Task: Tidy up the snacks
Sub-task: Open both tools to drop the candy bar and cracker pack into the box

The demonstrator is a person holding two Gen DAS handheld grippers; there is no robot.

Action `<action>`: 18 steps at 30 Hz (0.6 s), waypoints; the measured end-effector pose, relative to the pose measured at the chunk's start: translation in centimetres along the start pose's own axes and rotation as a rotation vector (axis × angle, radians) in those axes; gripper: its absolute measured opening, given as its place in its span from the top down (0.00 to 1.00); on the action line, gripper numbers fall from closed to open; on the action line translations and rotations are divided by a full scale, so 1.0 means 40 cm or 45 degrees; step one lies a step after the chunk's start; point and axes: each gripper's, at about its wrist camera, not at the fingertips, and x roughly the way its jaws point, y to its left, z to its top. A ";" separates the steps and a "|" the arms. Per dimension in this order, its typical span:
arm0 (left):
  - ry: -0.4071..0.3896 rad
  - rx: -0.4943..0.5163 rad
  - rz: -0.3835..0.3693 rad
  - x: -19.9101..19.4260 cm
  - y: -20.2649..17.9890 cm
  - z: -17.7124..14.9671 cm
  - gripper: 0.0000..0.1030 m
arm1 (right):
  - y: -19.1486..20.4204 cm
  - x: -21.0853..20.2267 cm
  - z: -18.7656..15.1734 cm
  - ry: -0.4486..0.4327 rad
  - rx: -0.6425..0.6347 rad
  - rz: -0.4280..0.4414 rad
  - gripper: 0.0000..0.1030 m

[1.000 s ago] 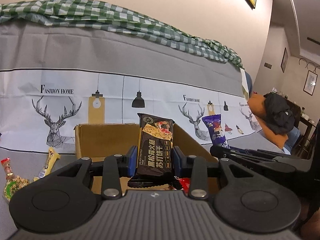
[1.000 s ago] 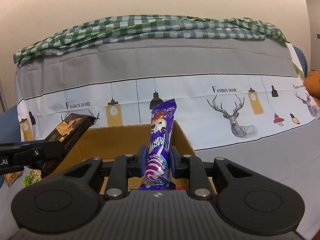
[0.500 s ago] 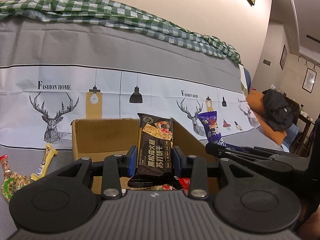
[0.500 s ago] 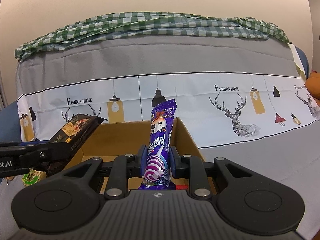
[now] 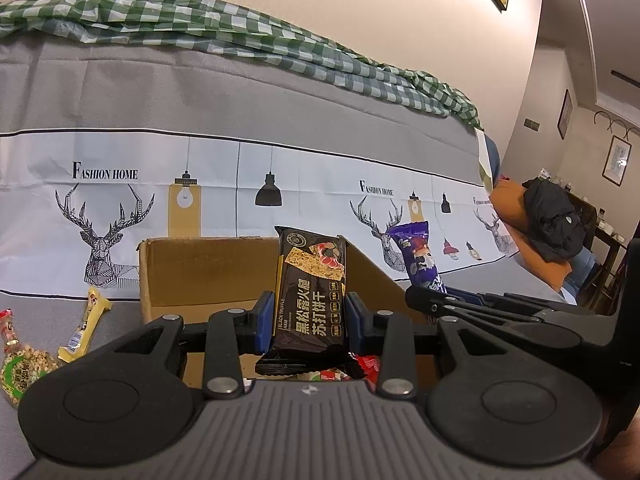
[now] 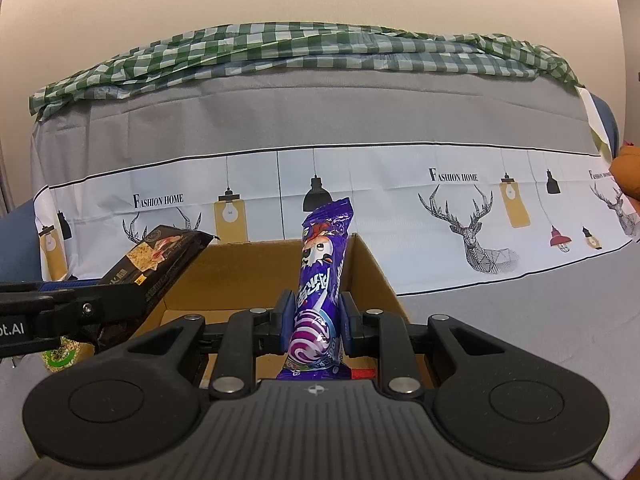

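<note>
The left gripper (image 5: 310, 316) is clamping a black cracker packet (image 5: 311, 292) upright between its blue pads, and the right gripper (image 6: 316, 322) is pinching a purple candy wrapper (image 6: 320, 280) the same way. Both are hovering over the near edge of the open cardboard box (image 5: 192, 272), the purple one toward its right wall. Red wrappers are showing inside the box. Left of the box, a yellow bar (image 5: 82, 326) and a nut bag (image 5: 18, 364) are lying on the grey cover.
</note>
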 end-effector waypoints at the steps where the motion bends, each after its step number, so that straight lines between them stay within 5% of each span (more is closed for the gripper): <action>1: -0.002 0.000 -0.001 -0.001 0.000 0.000 0.60 | 0.000 0.000 0.000 -0.003 -0.001 -0.001 0.77; 16: 0.007 -0.009 -0.028 0.004 -0.009 0.003 0.60 | 0.003 0.002 -0.002 0.003 -0.013 -0.003 0.77; 18: 0.041 -0.019 -0.043 0.013 -0.005 0.002 0.51 | 0.003 0.005 -0.002 0.014 -0.010 -0.008 0.77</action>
